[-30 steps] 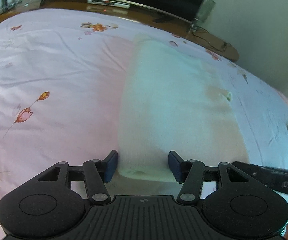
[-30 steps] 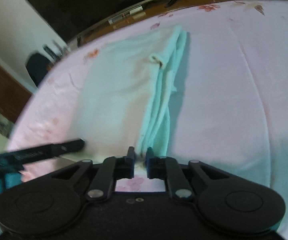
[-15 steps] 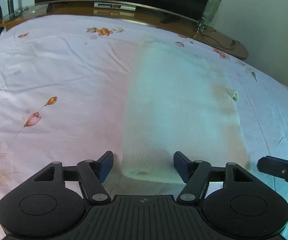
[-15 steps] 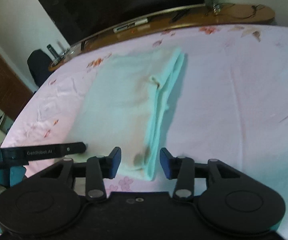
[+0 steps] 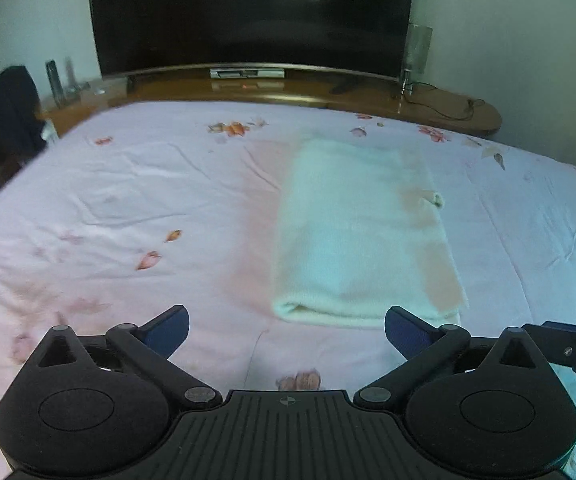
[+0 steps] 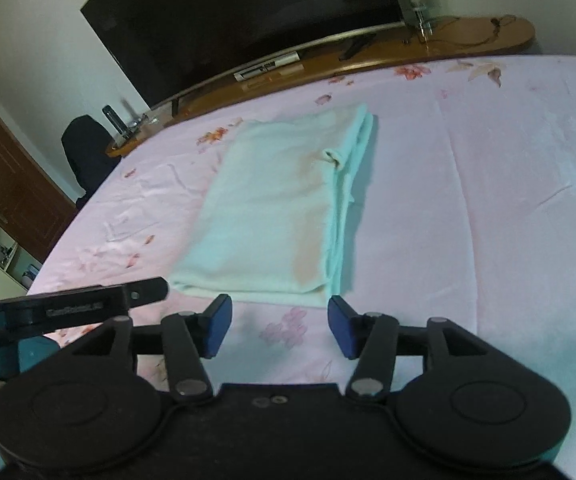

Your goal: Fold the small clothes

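A pink flowered bed (image 5: 136, 200) carries the folded pale garment (image 5: 360, 232) at its middle, lying flat. The left gripper (image 5: 286, 326) and right gripper (image 6: 279, 322) hang just short of its near edge, jaws opening, nothing between them.

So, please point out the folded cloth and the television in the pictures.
folded cloth (image 5: 352, 236), left wrist view, middle of its top layer.
television (image 5: 248, 16), left wrist view, centre of the dark screen.
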